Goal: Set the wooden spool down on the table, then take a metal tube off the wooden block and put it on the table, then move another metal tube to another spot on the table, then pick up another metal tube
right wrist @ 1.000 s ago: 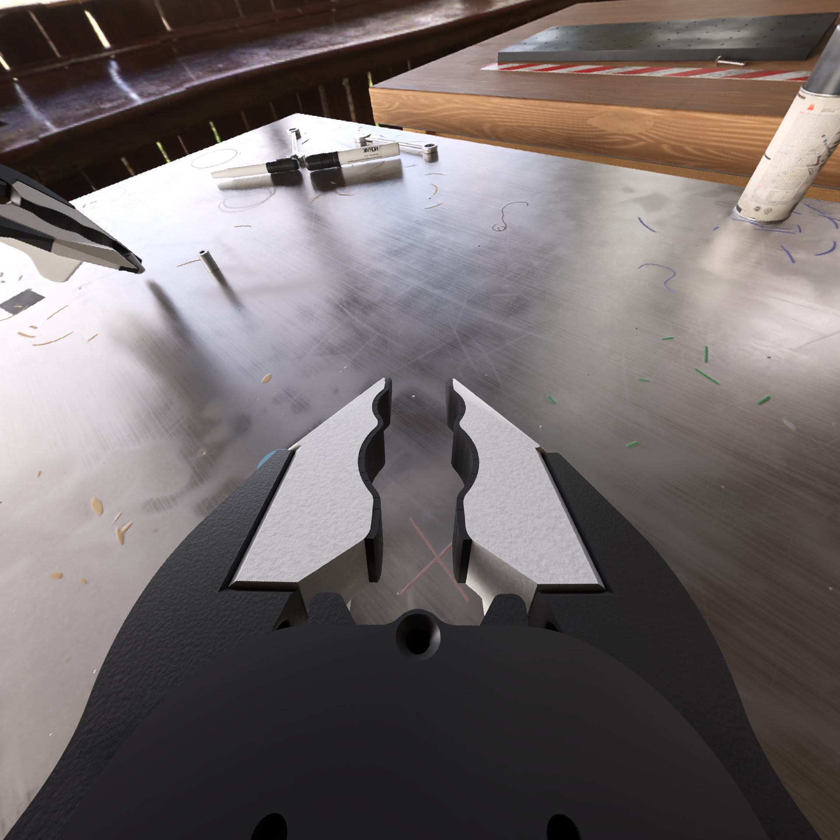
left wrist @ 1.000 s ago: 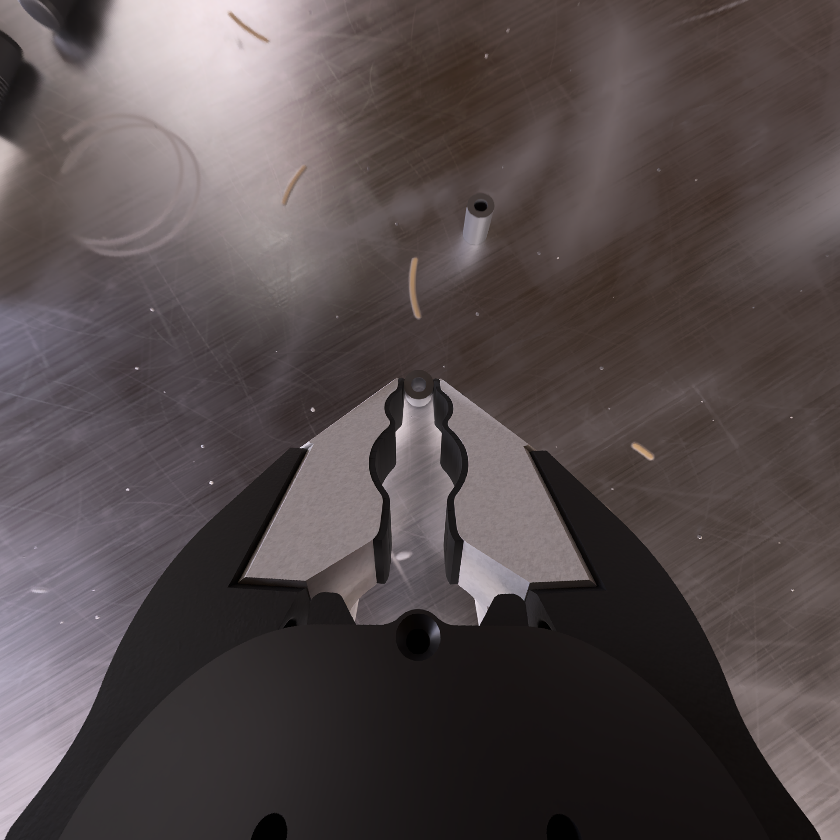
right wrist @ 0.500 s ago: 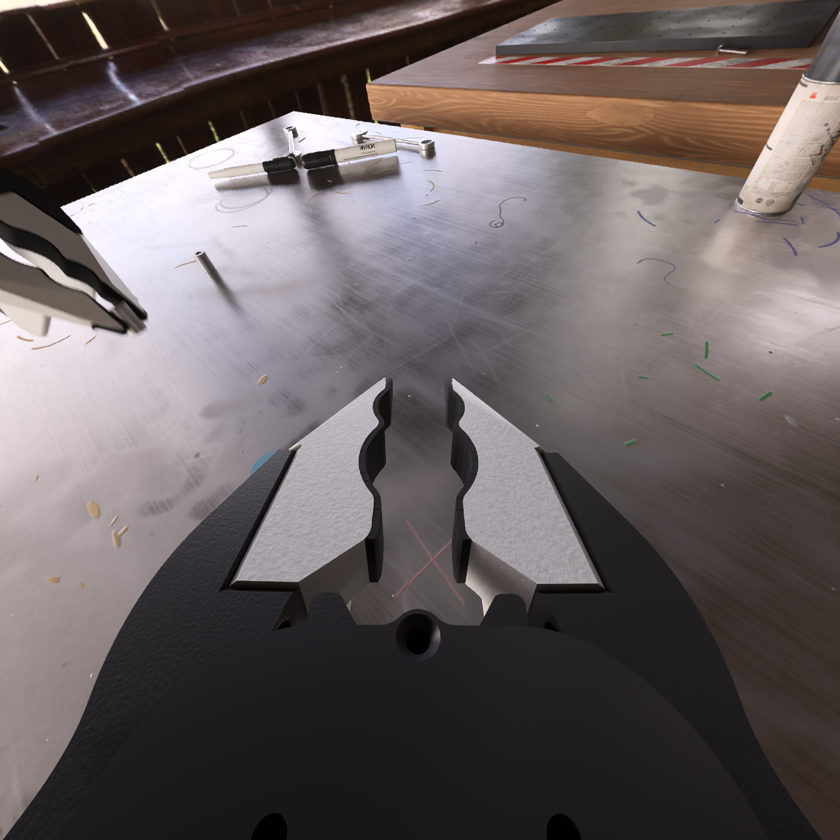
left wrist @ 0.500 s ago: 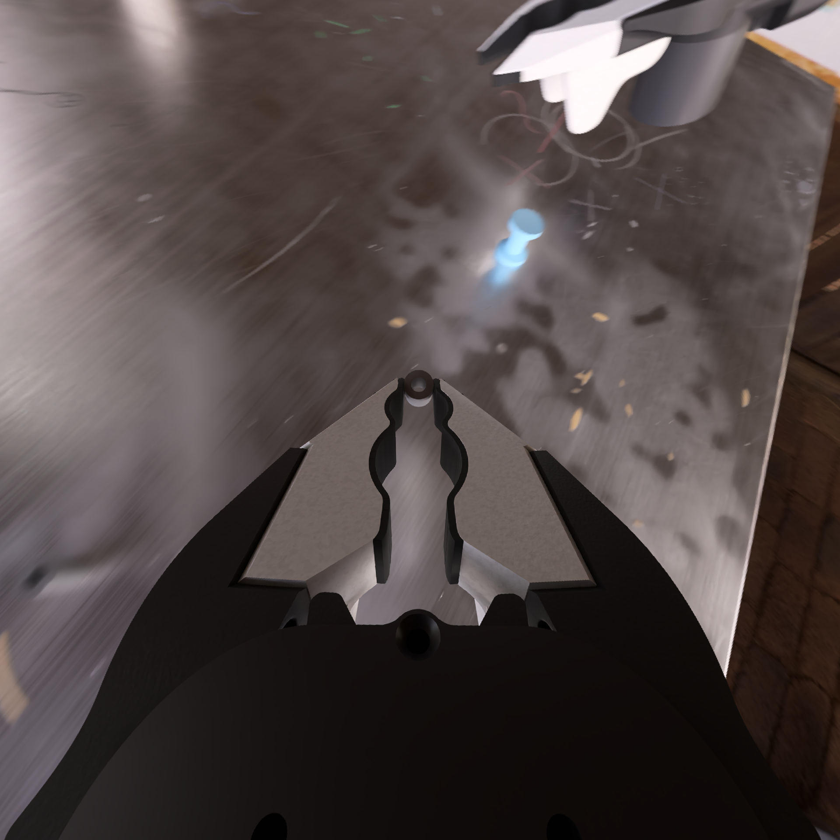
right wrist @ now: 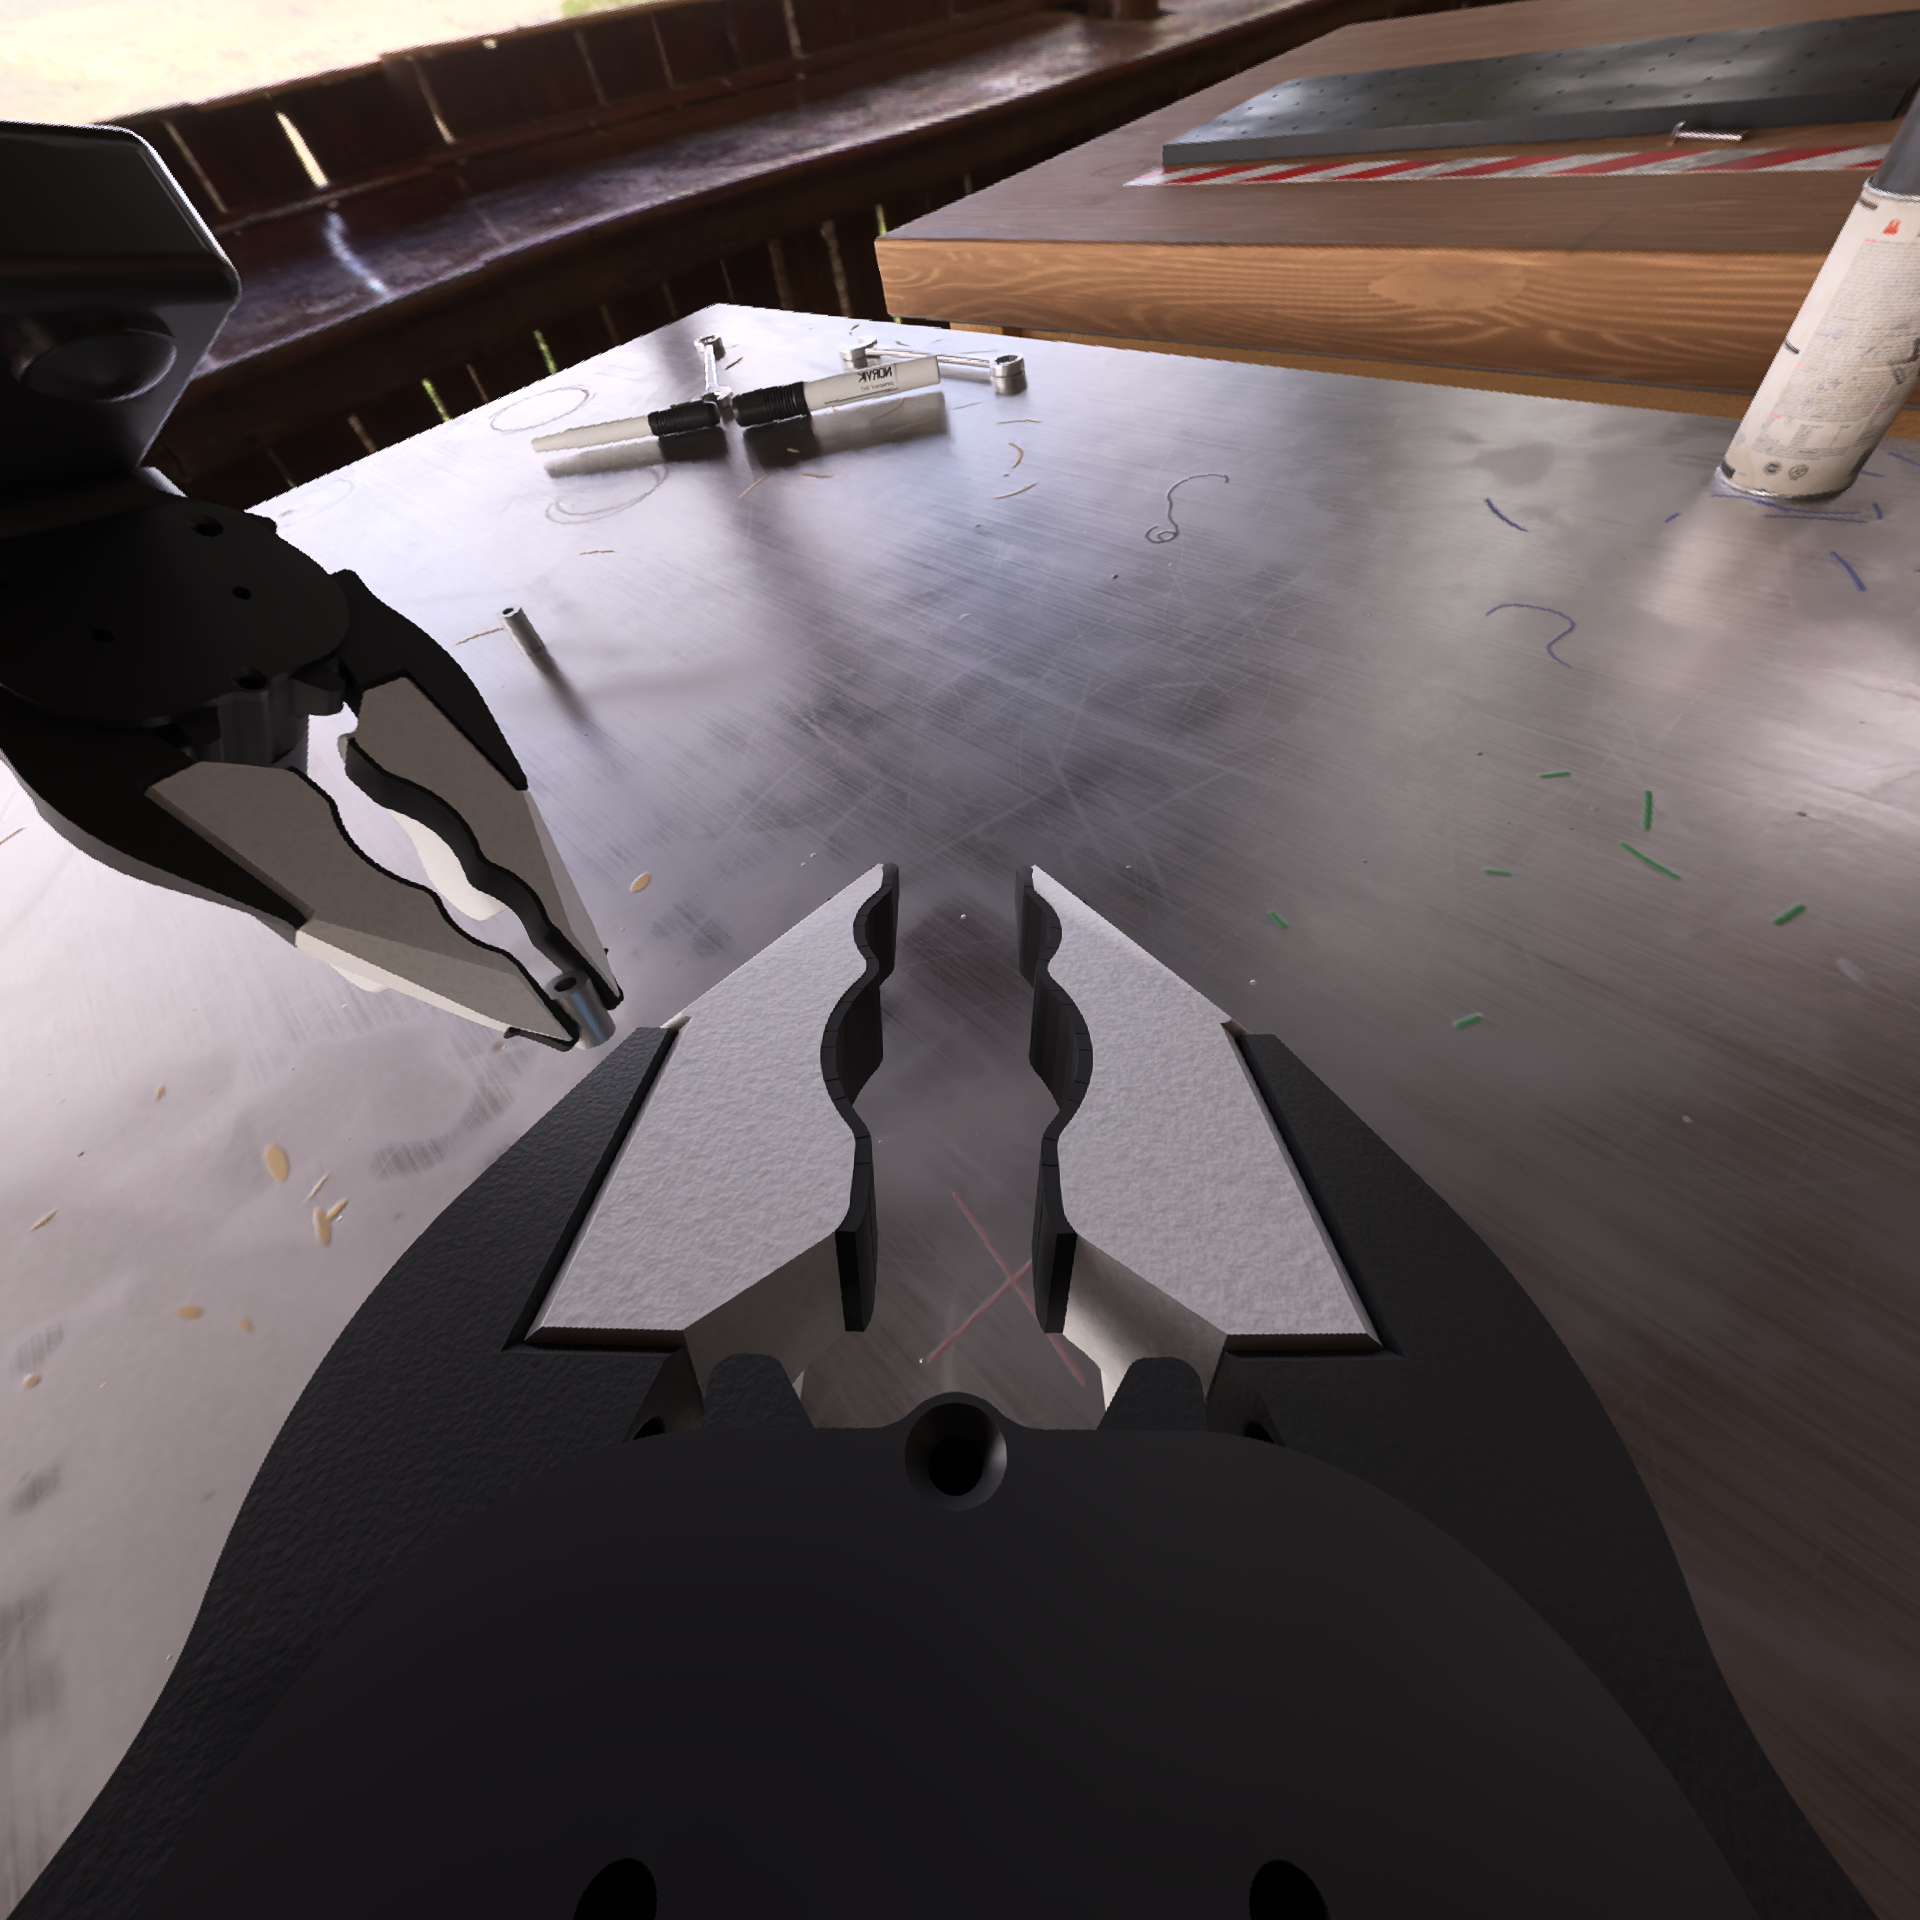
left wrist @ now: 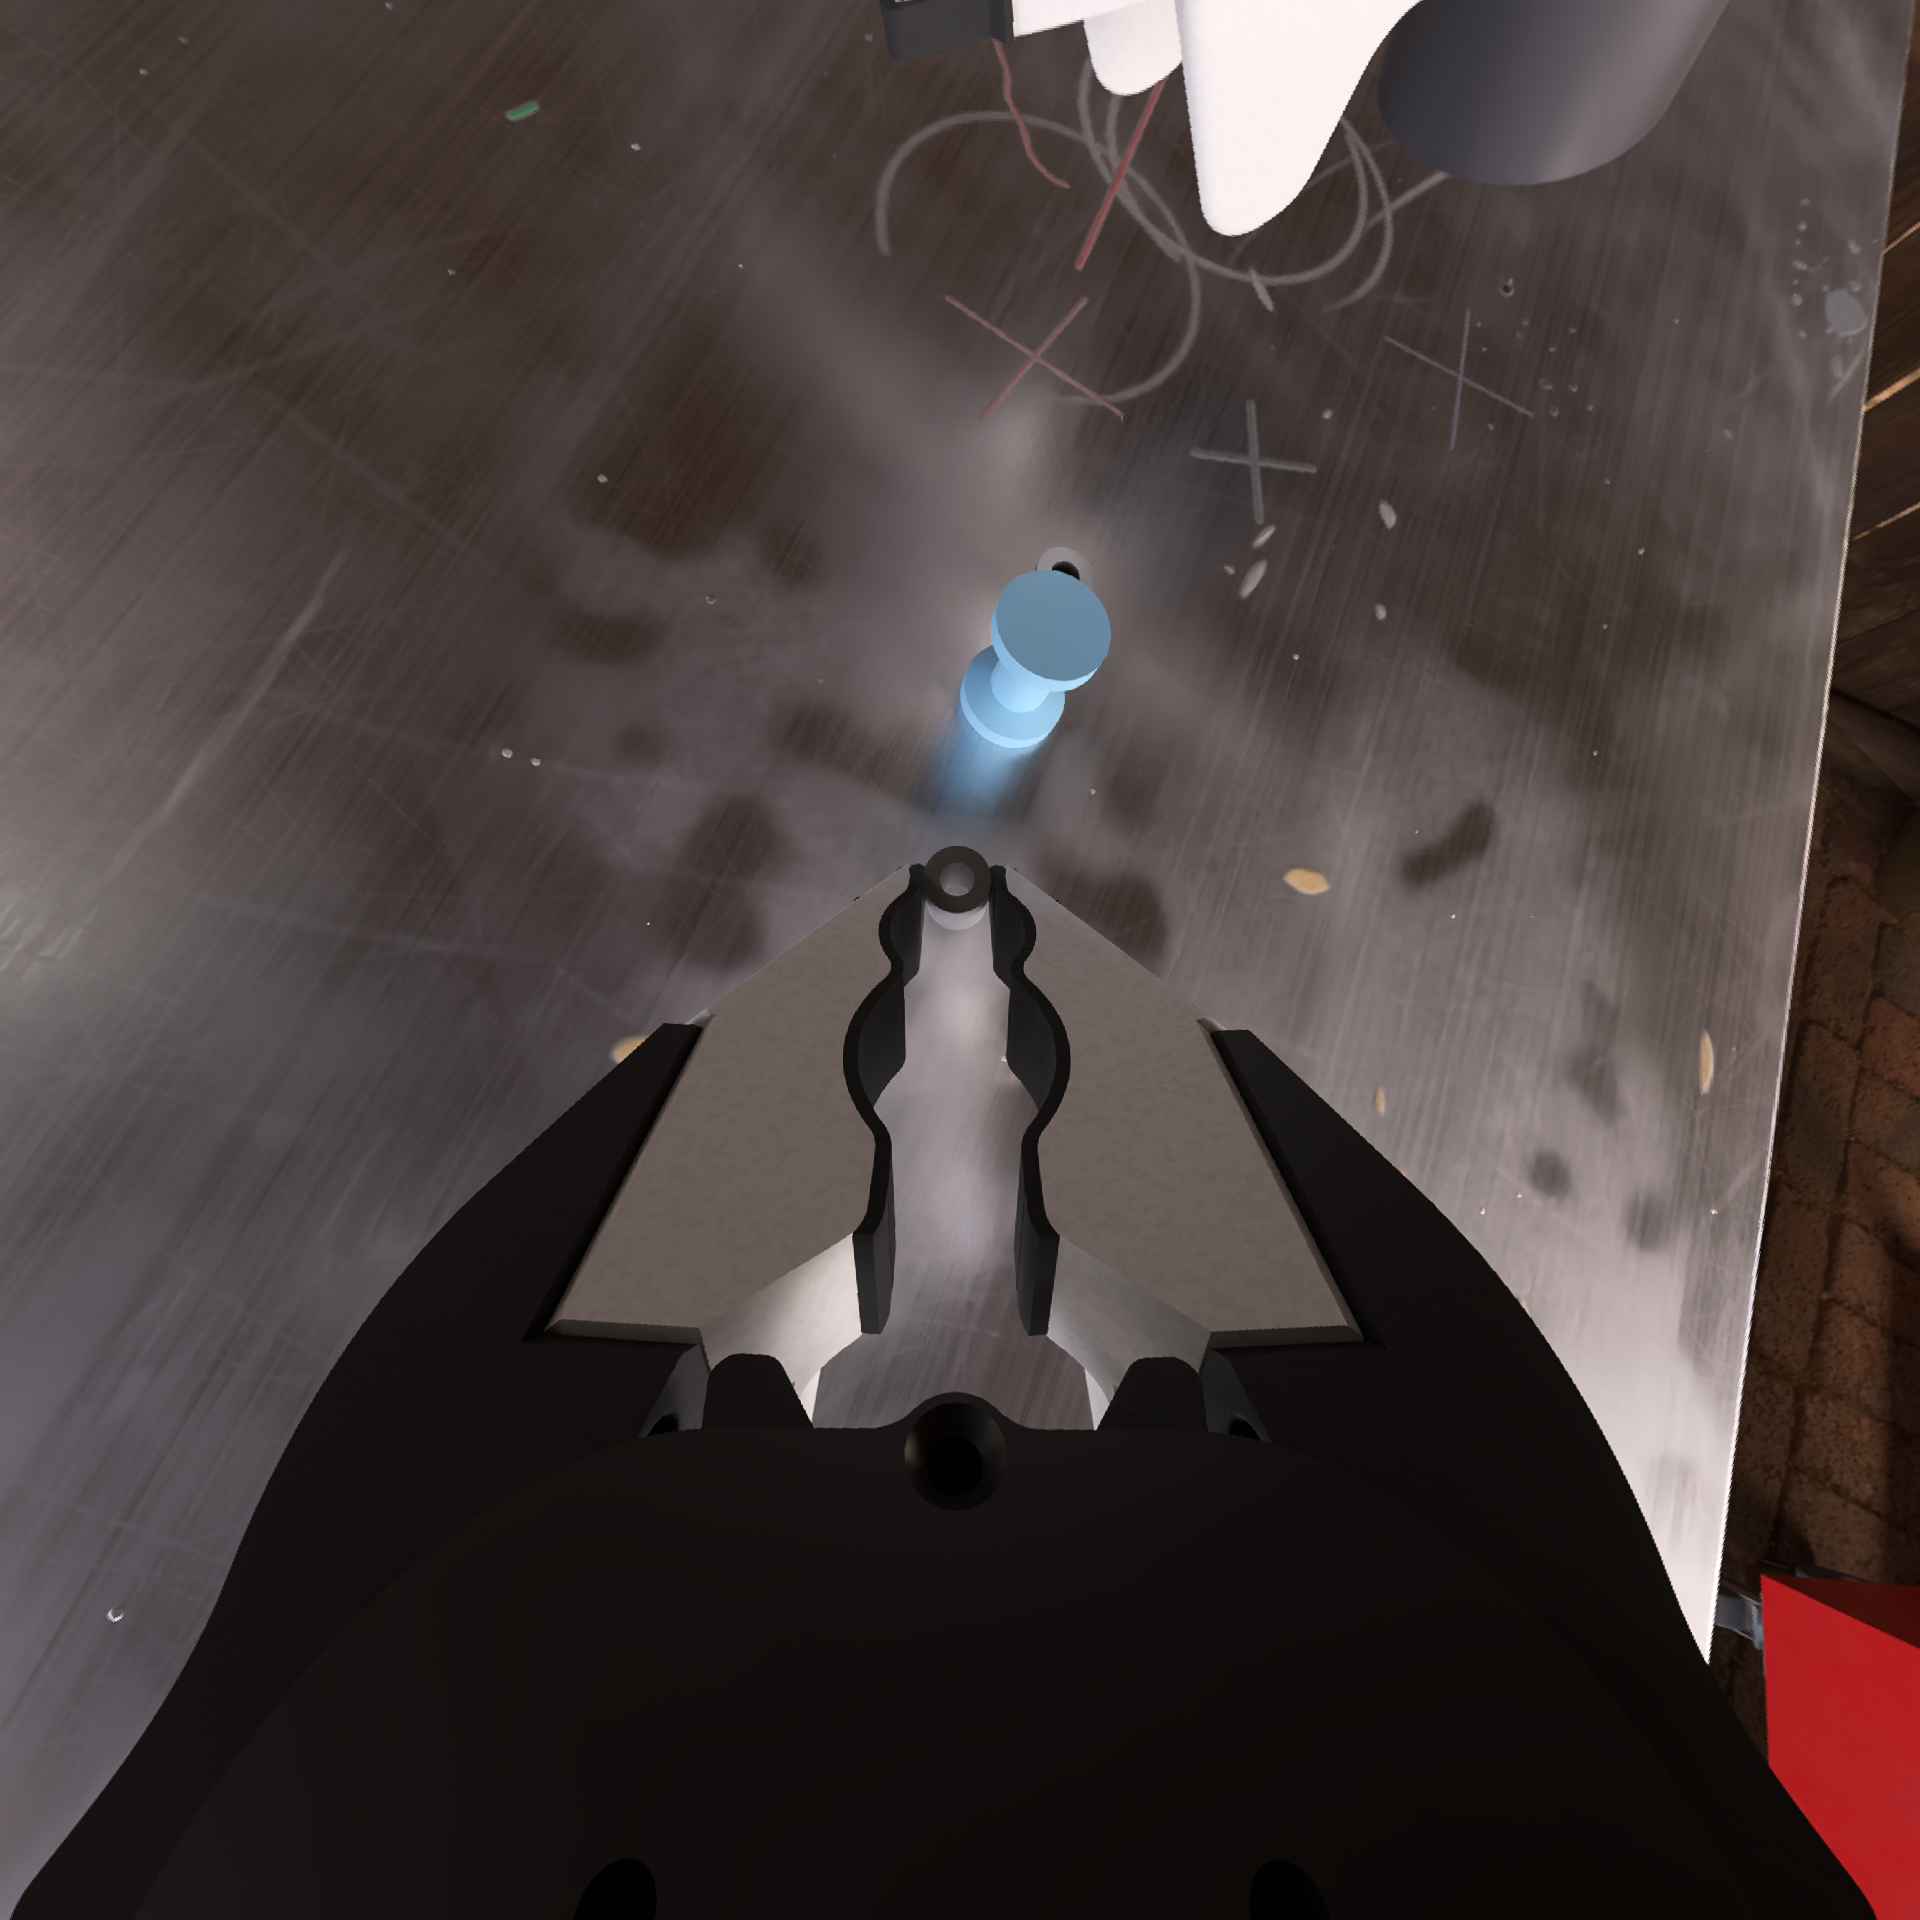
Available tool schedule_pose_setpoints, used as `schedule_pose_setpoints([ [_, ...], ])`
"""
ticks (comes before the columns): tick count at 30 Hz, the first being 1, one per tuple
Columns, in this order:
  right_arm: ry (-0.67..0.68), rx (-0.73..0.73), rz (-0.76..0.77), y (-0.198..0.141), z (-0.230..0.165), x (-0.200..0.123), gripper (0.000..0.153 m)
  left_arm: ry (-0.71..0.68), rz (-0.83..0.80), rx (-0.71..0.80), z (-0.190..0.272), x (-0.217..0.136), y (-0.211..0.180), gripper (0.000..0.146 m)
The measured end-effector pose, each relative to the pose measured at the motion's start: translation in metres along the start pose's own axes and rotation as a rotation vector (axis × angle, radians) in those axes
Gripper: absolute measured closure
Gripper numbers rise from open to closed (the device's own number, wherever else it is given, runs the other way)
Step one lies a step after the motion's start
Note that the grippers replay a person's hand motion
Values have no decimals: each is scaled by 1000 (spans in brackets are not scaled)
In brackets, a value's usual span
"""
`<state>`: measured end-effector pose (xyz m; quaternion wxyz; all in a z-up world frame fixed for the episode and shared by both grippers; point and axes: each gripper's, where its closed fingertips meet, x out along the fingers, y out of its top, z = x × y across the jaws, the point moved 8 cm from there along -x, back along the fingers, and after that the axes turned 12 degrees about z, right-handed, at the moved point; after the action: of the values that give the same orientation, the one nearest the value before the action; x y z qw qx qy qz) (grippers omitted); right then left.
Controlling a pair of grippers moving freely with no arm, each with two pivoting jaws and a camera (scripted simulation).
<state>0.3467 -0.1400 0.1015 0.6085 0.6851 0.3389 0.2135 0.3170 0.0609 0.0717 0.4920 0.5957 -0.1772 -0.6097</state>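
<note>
My left gripper (left wrist: 958,902) is shut on a small metal tube (left wrist: 957,879), held upright at the fingertips above the metal table (left wrist: 416,727). A light blue spool (left wrist: 1031,670) stands on the table just ahead of it, with a small ring-like end (left wrist: 1062,564) showing behind it. In the right wrist view the left gripper (right wrist: 578,1016) and its tube (right wrist: 584,1006) hover at the left, close to my right gripper (right wrist: 958,904), which is open and empty low over the table. Another metal tube (right wrist: 523,632) stands farther back. No wooden block is in view.
Two markers (right wrist: 727,410) and a wrench (right wrist: 977,364) lie at the far edge. A spray can (right wrist: 1829,343) stands at the back right by a wooden bench (right wrist: 1247,281). The table's edge (left wrist: 1766,1039) runs down the right. The right gripper's white fingers (left wrist: 1247,135) show ahead.
My left gripper has swung with the tube away from the standing tube and come close to the blue spool and the right gripper. The right gripper has stayed open, almost still.
</note>
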Motion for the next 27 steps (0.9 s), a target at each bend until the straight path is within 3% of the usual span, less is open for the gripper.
schedule_pose_setpoints([
  [10,7,-1,0,0,-1,0,131,71,-10,51,5,6,1,134],
  [13,8,2,6,0,-2,-1,131,60,12,25,5,2,4,102],
  [14,8,2,8,0,-2,-1,131,59,38,15,5,-3,7,99],
  [19,3,4,16,1,-2,-3,131,84,189,-31,-10,-53,19,98],
  [27,-3,-22,-1,-1,-5,-1,130,445,407,-19,-93,-167,46,98],
])
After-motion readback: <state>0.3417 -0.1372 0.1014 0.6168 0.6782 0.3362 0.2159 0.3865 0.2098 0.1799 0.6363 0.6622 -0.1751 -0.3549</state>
